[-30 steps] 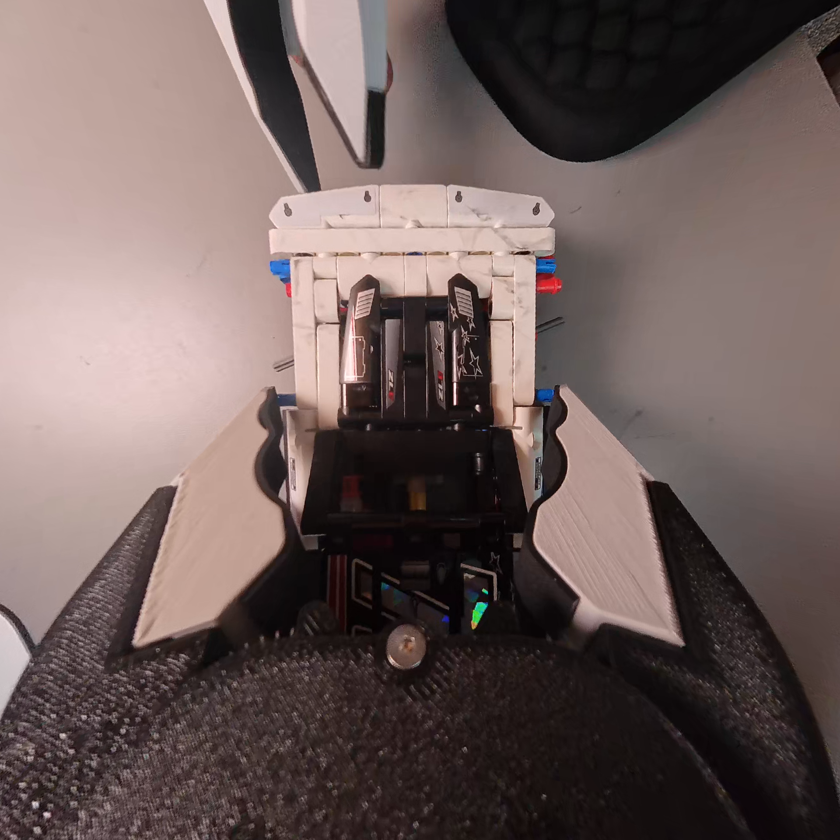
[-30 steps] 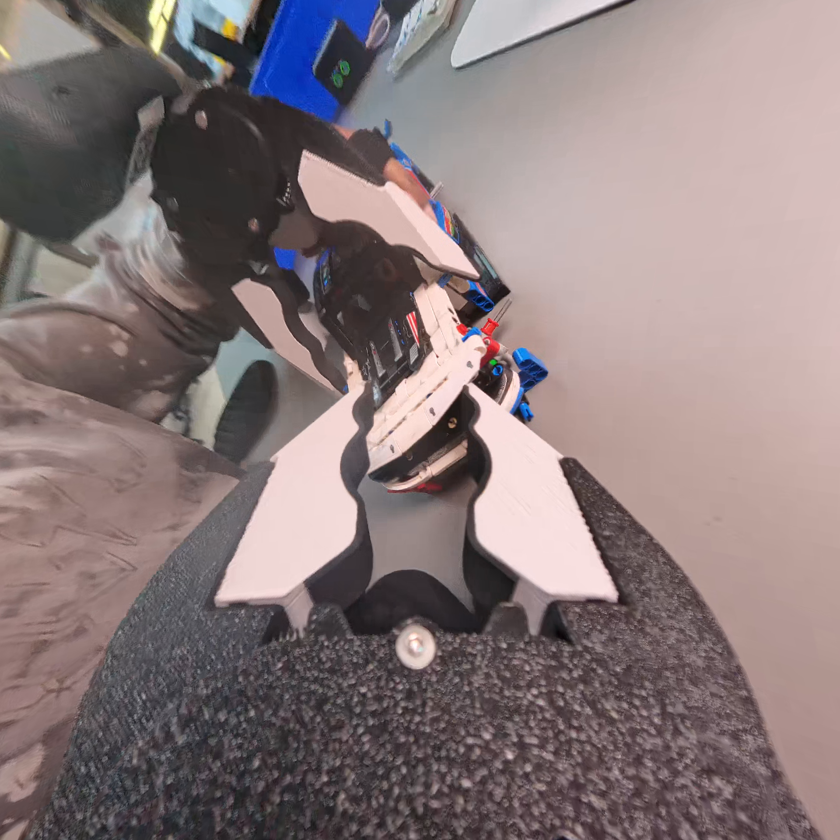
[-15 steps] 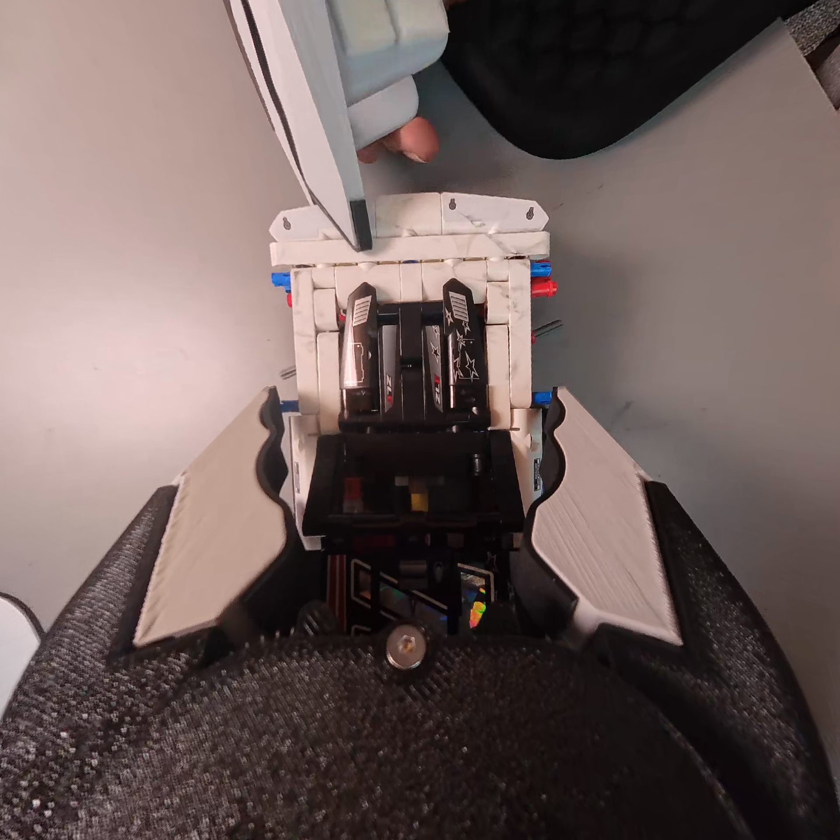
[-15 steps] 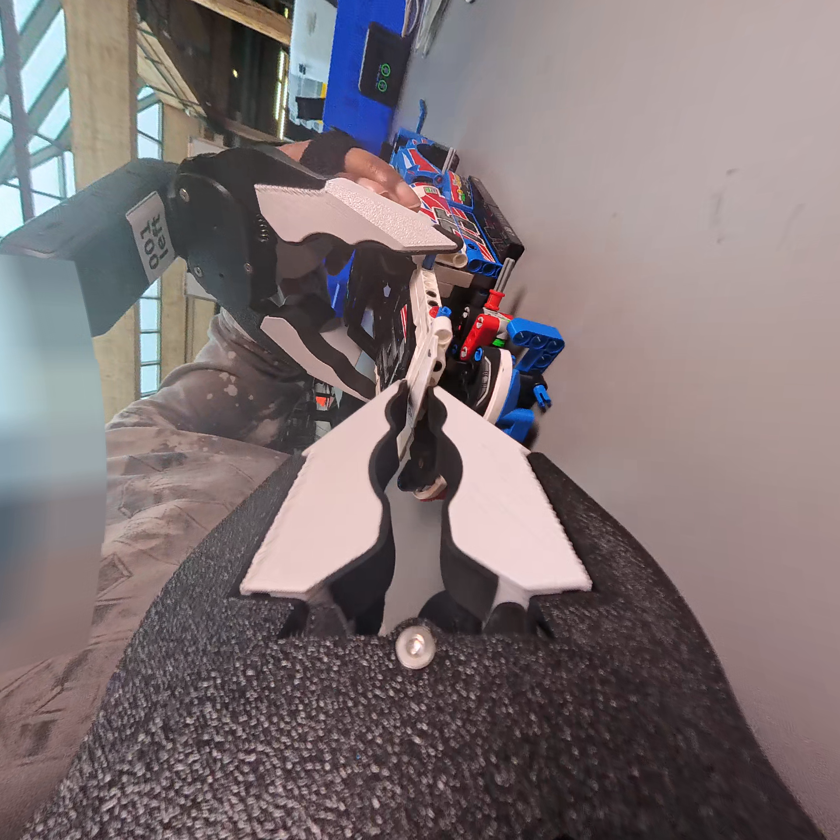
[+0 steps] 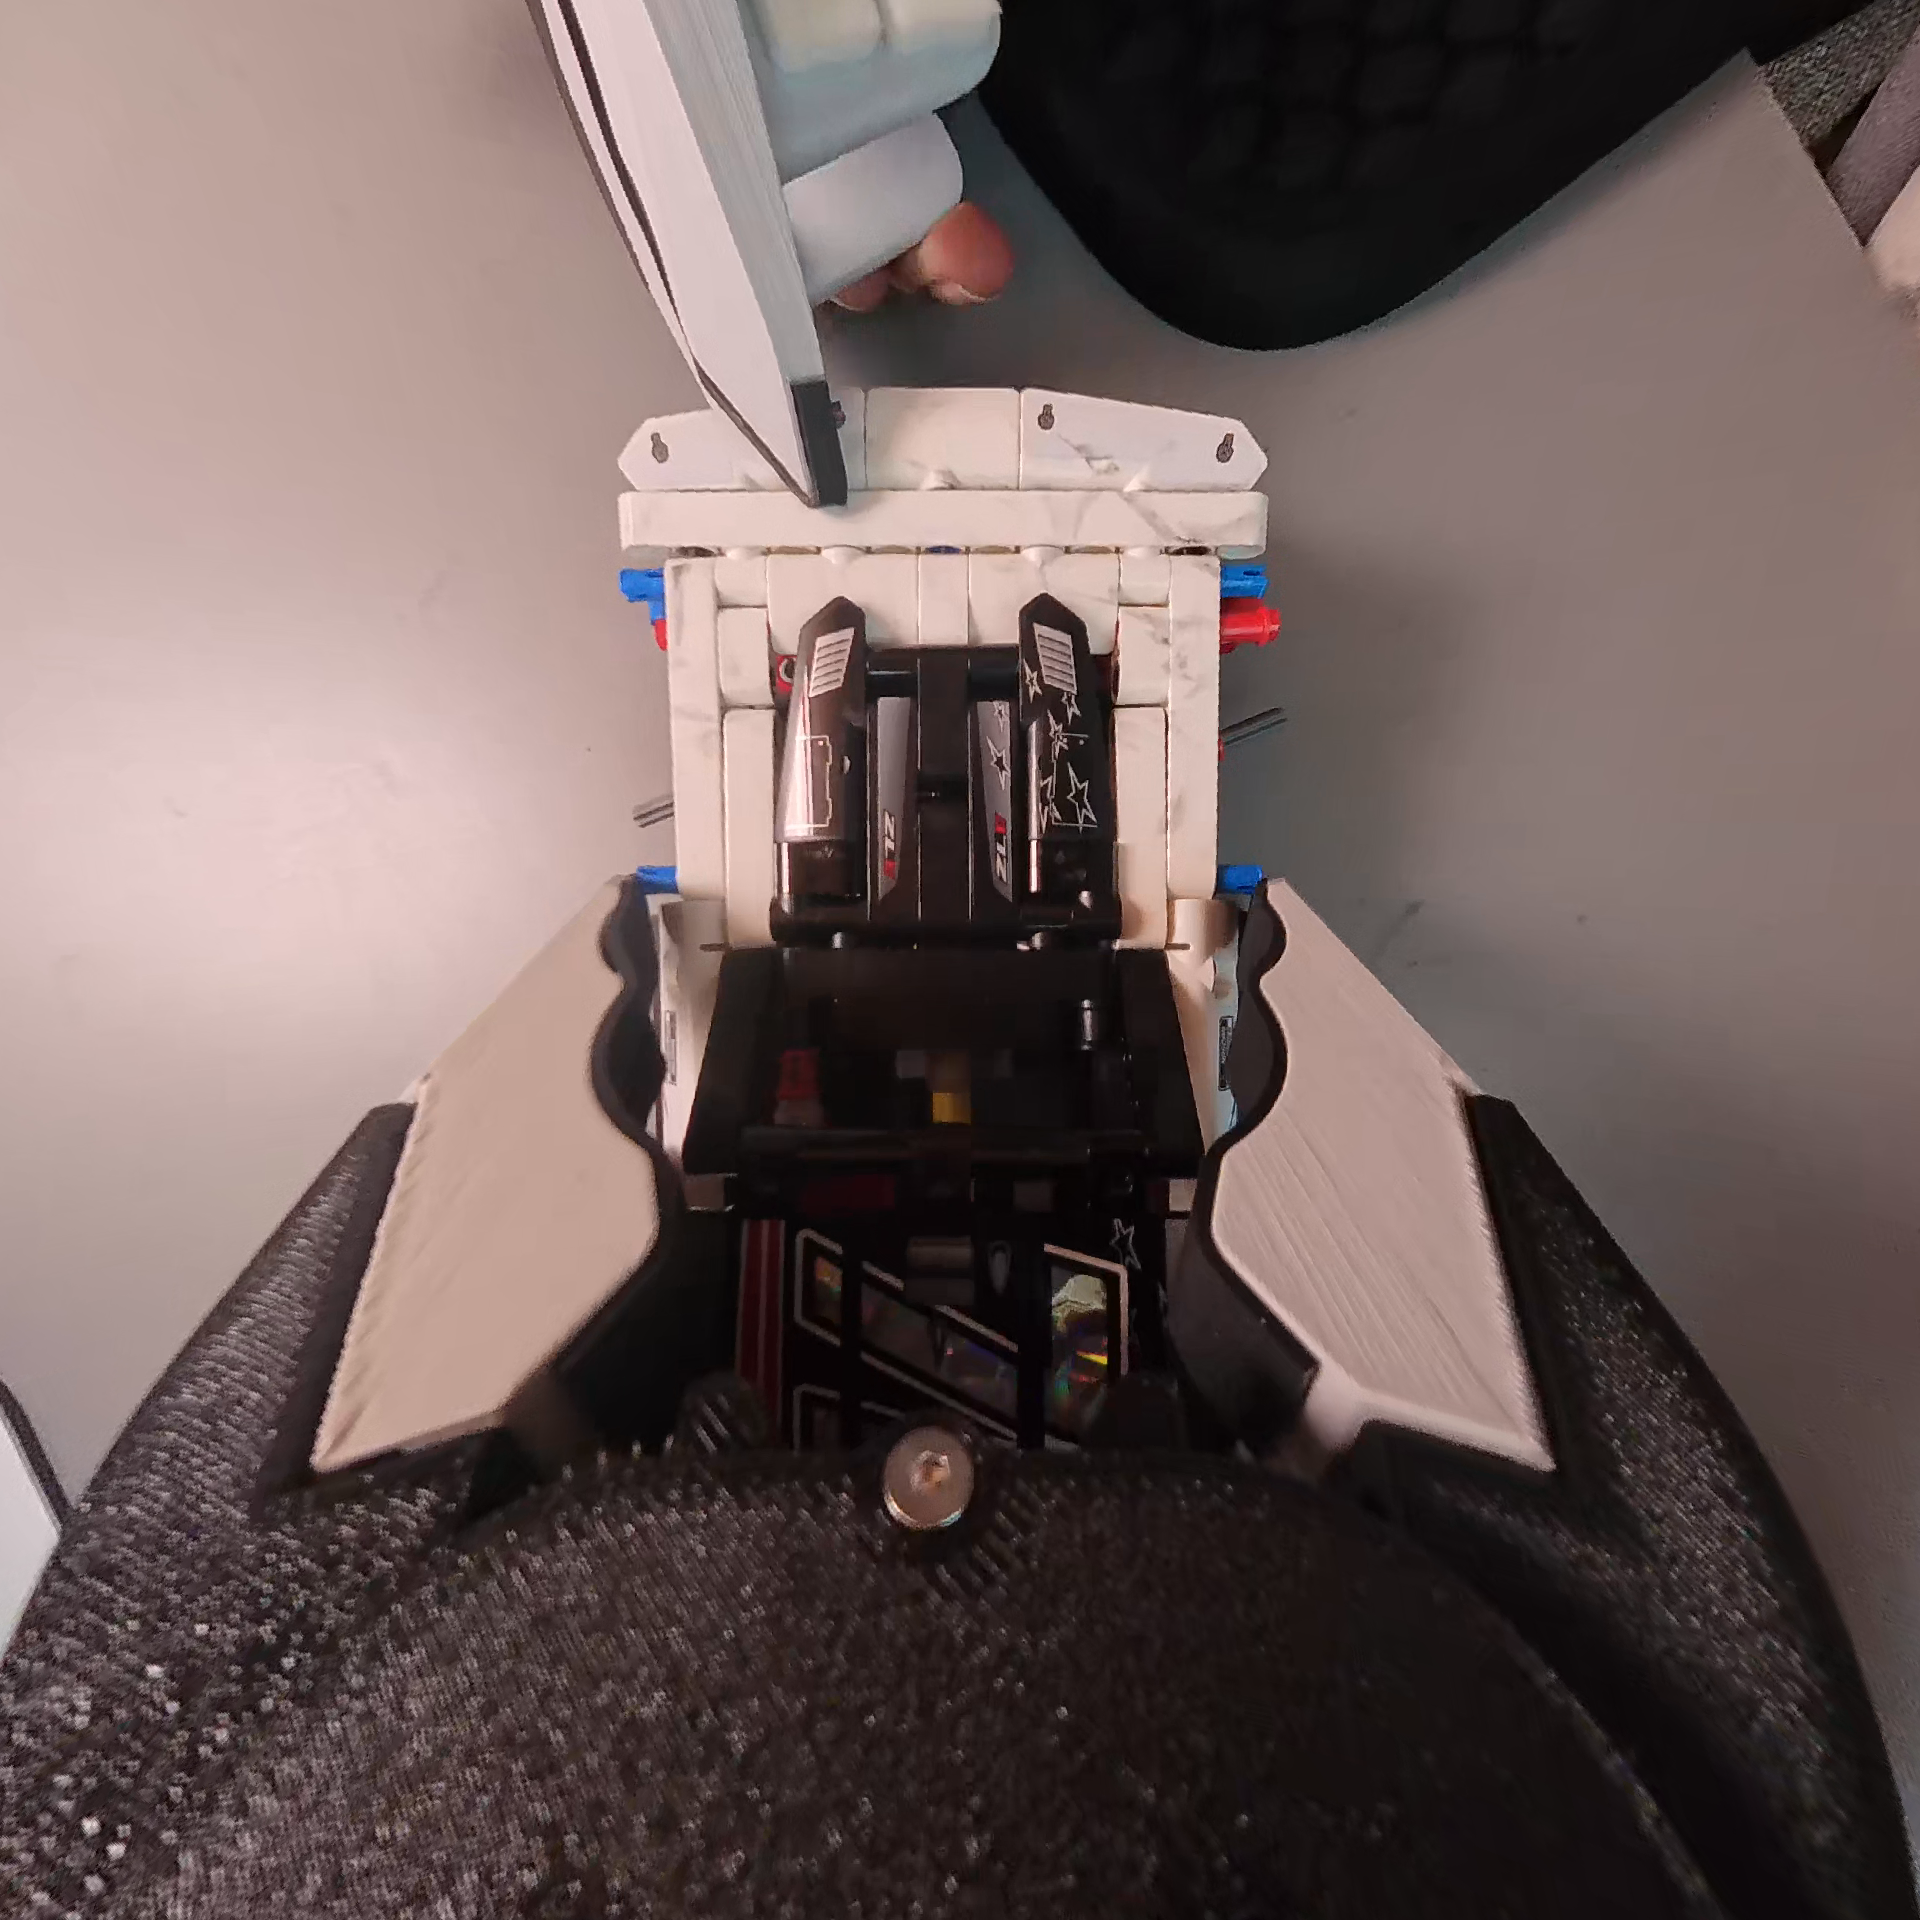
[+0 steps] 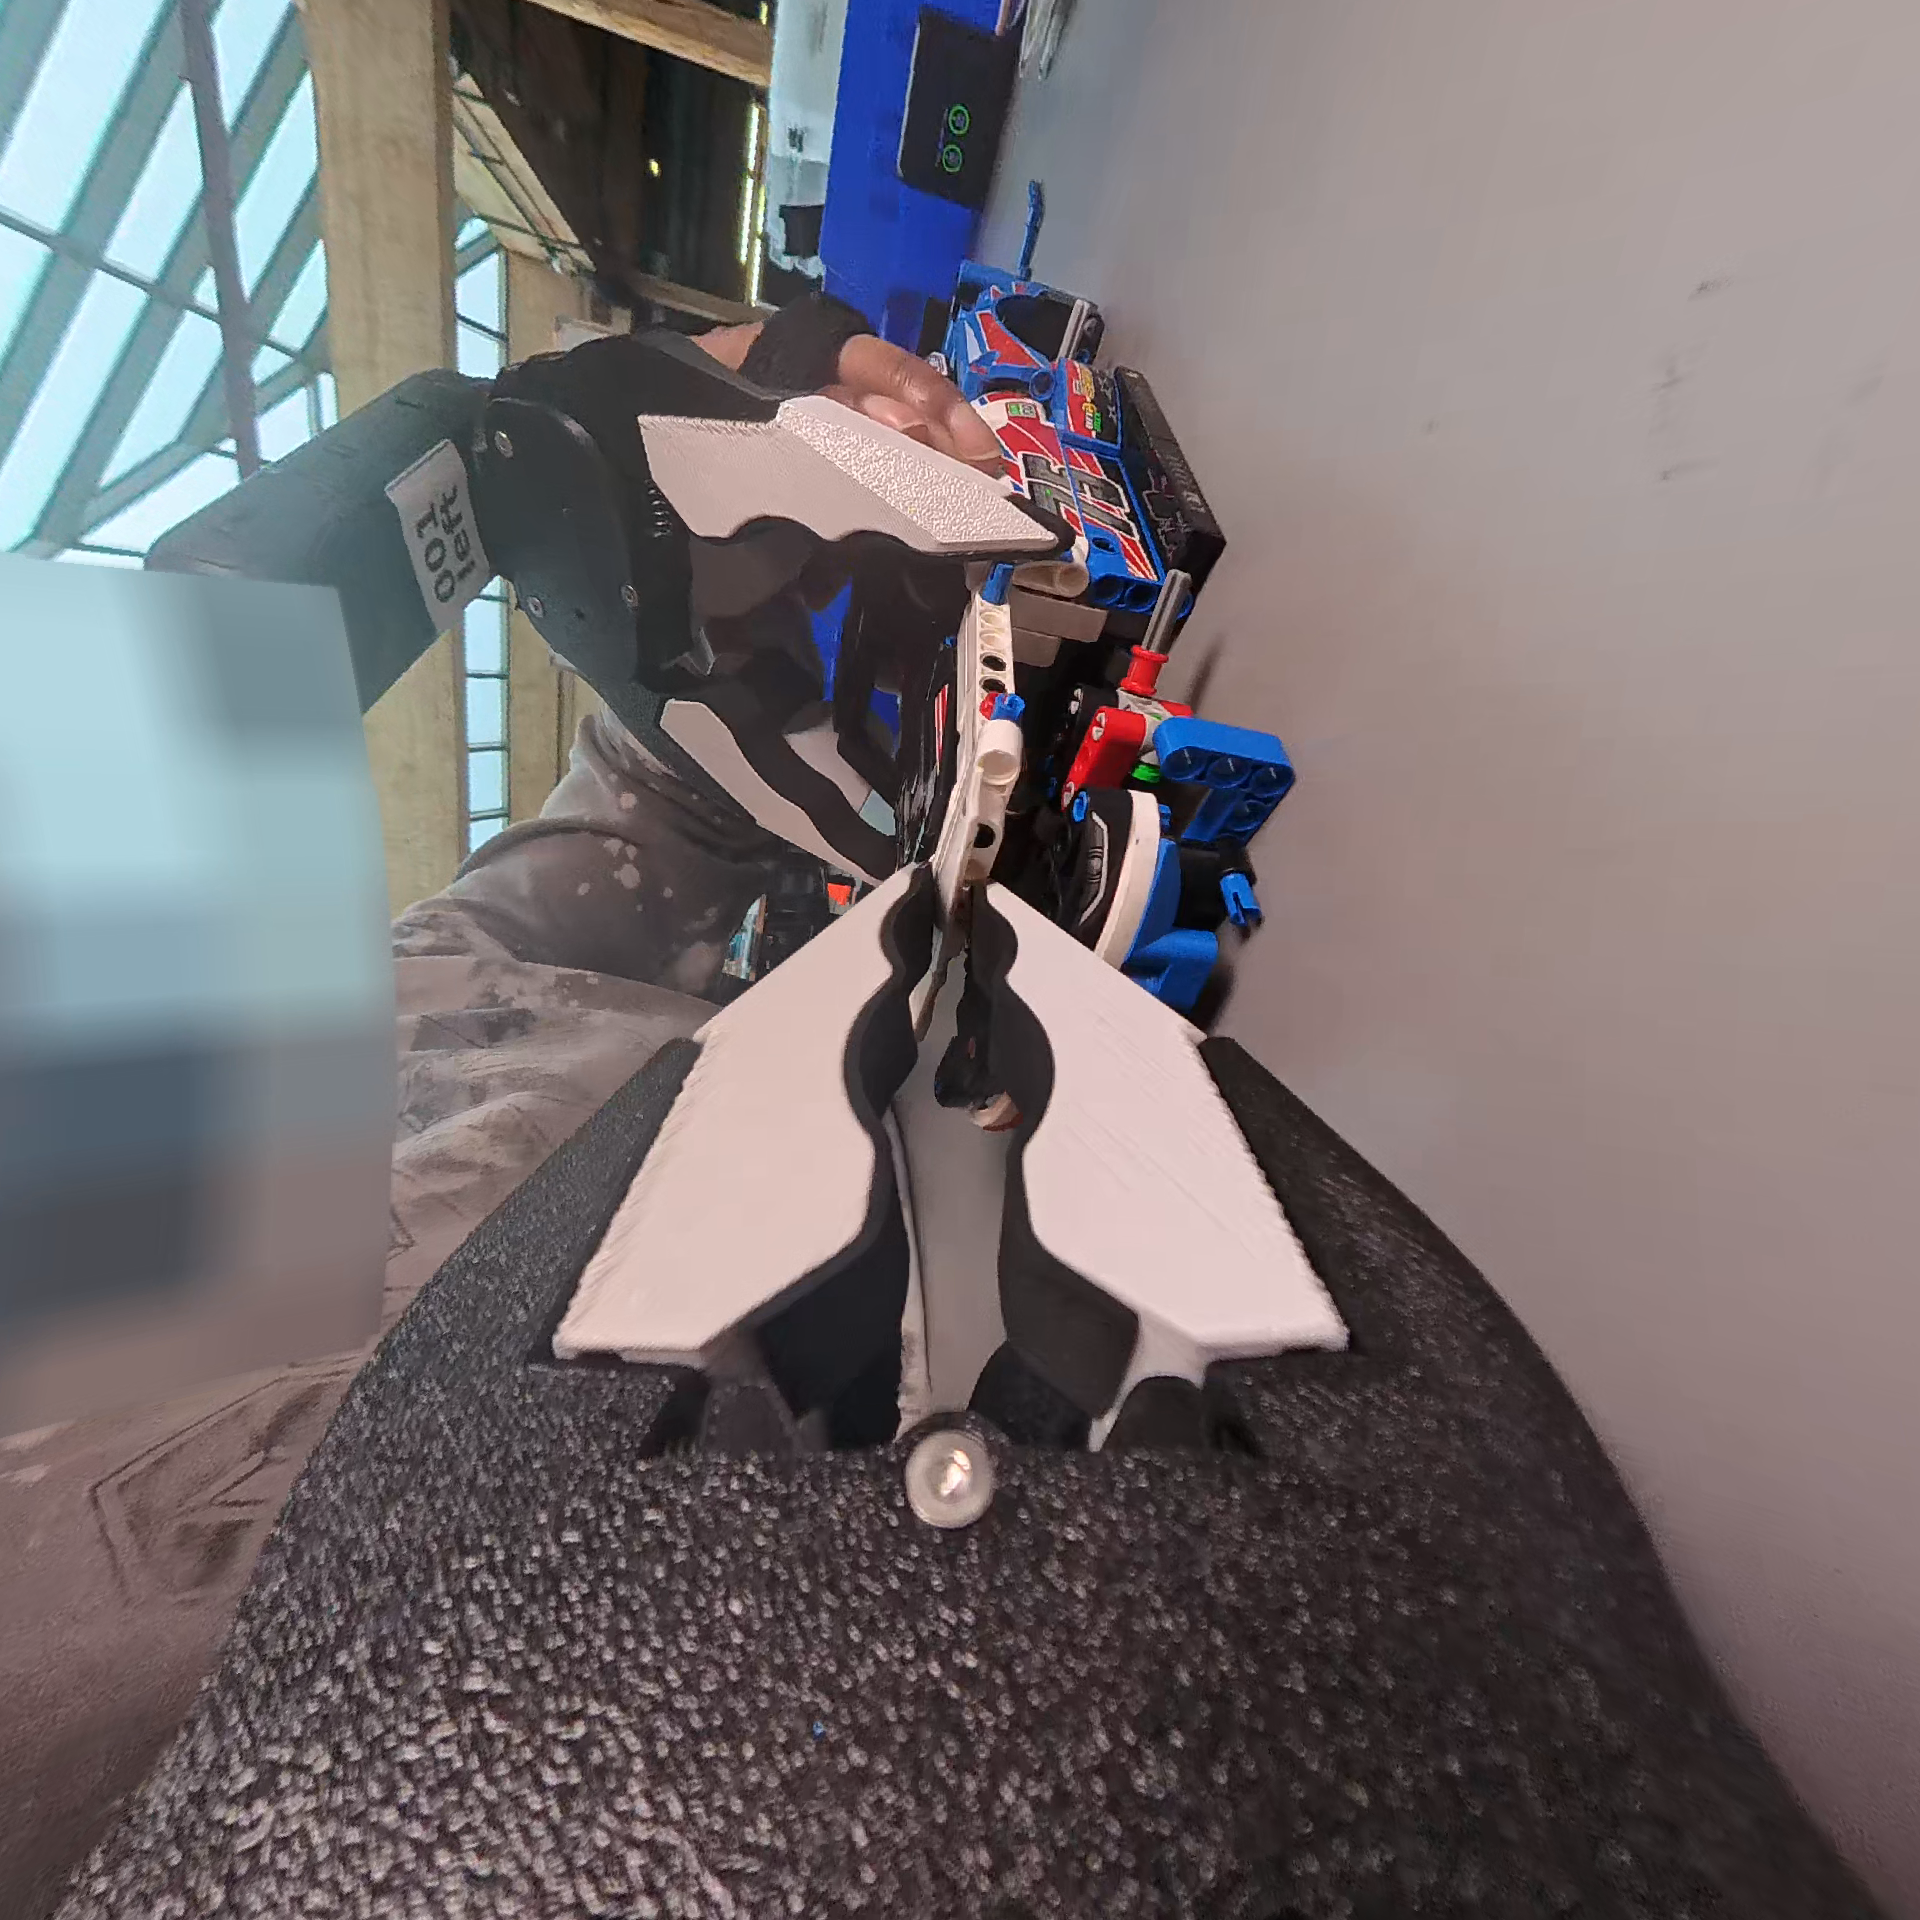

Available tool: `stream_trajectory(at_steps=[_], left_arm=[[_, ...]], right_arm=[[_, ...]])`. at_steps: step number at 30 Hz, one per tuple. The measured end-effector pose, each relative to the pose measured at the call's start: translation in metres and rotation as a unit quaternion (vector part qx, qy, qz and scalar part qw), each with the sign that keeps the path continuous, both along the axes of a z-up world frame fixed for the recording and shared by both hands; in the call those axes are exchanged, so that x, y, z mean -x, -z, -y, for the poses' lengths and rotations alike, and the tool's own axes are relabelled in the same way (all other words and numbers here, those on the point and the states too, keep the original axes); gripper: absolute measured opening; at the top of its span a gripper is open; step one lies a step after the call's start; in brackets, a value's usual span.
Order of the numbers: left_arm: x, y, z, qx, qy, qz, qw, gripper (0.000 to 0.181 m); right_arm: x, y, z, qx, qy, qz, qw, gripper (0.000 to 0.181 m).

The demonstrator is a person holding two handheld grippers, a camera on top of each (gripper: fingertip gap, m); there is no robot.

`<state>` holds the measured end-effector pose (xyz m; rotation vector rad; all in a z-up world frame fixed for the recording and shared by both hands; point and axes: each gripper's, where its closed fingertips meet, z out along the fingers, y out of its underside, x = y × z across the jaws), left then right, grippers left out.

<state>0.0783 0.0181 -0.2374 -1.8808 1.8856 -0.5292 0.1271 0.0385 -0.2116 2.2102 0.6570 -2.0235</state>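
Note:
A brick-built car (image 5: 940,727) with a white marbled body and black centre rests on the grey table (image 5: 260,520). My left gripper (image 5: 940,914) is shut on the car's middle, with one finger on each side. It also shows in the right wrist view (image 6: 966,696), held by a hand. My right gripper (image 6: 951,894) is shut on the thin white front panel (image 6: 982,727) of the car. In the left wrist view one right finger (image 5: 727,260) comes down from the top onto that panel (image 5: 1039,509). The car's blue and red underside parts (image 6: 1226,769) show beside the table.
A second brick car in blue, red and white (image 6: 1081,468) lies behind the held one. A blue box with a black device (image 6: 914,125) stands farther back. A black padded seat (image 5: 1403,156) sits past the table's far edge. A person's sleeve (image 6: 520,987) is on the left.
My right gripper has rolled, moved in and closed on the car's white front panel. My left gripper and the car have hardly moved.

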Motion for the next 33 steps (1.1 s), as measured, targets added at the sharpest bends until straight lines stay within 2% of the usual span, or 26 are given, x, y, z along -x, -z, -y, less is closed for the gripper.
stream_trajectory(at_steps=[1,25,33], left_arm=[[0.0,0.0,0.0,0.001,0.0,0.0,1.0,0.111],[-0.004,0.001,0.001,0.008,0.006,-0.004,1.0,0.109],[-0.005,0.006,0.007,0.017,0.015,-0.027,0.999,0.115]], right_arm=[[0.0,0.0,0.0,0.006,-0.003,-0.003,1.0,0.004],[-0.012,0.001,0.003,0.015,-0.047,-0.001,0.999,0.006],[-0.019,-0.006,0.02,0.004,-0.097,0.005,0.995,0.024]])
